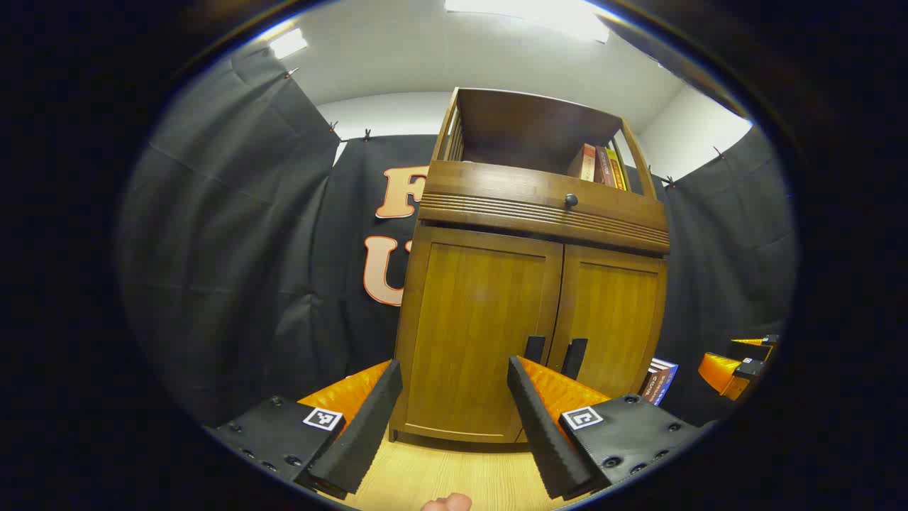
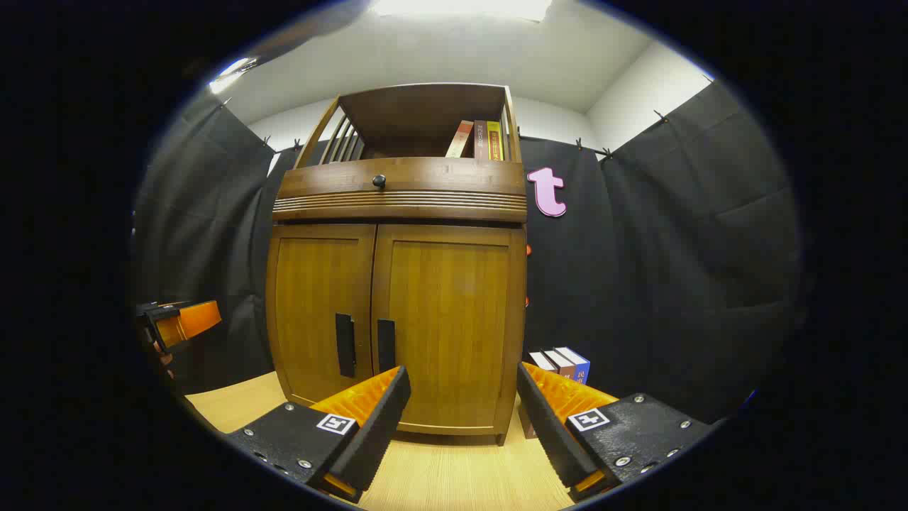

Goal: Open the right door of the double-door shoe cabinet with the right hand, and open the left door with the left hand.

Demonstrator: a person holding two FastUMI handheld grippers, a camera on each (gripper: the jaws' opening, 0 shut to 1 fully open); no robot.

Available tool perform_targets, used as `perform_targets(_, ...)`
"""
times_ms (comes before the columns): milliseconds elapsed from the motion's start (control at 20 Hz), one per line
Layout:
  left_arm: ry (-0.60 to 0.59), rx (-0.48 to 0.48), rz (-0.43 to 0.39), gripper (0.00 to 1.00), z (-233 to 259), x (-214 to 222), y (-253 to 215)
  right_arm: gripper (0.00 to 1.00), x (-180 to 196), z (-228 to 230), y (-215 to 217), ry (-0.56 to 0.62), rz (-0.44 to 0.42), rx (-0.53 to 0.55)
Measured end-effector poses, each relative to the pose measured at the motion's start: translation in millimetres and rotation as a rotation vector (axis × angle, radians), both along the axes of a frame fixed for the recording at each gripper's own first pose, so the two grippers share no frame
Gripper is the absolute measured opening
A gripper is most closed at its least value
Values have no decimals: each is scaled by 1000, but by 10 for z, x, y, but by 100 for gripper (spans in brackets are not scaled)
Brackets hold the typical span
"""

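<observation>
The shoe cabinet (image 2: 397,312) stands on the wooden floor (image 2: 454,475), both doors closed. The left gripper (image 1: 454,411) and the right gripper (image 2: 464,411) are in front of it, apart from it, with jaws released. Books (image 2: 564,363) stand beside the cabinet.

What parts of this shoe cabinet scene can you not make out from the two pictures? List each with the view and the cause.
- Inside of the shoe cabinet: hidden in both views by its closed doors.
- Left door handle: its lower end sits behind the left gripper in the left gripper view.
- Books beside the cabinet: lower parts covered by the right gripper in the right gripper view.
- Book titles: too small.
</observation>
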State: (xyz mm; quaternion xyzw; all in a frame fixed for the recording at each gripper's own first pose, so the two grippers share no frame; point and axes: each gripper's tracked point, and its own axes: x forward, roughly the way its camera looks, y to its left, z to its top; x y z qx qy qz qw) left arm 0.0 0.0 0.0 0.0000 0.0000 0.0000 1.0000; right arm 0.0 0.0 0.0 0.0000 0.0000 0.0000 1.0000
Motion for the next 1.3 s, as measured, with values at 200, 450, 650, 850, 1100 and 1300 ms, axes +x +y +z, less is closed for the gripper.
perform_targets(200,4,-6,-30,97,4,16,-116,93,-58,0,-95,-1,-22,-9)
perform_targets(450,13,7,-56,96,-28,13,-214,93,-114,1,-104,-1,-12,22)
perform_targets(650,27,9,-57,98,-72,5,-212,93,-138,-5,-55,0,14,59)
perform_targets(850,27,15,-57,99,-71,-5,-206,93,-127,0,-68,4,9,54)
perform_targets(1100,37,3,-60,94,-101,-20,-217,93,-122,30,-3,2,24,55)
perform_targets(1300,48,13,-80,98,-111,-3,-255,93,-94,120,-5,-20,10,64)
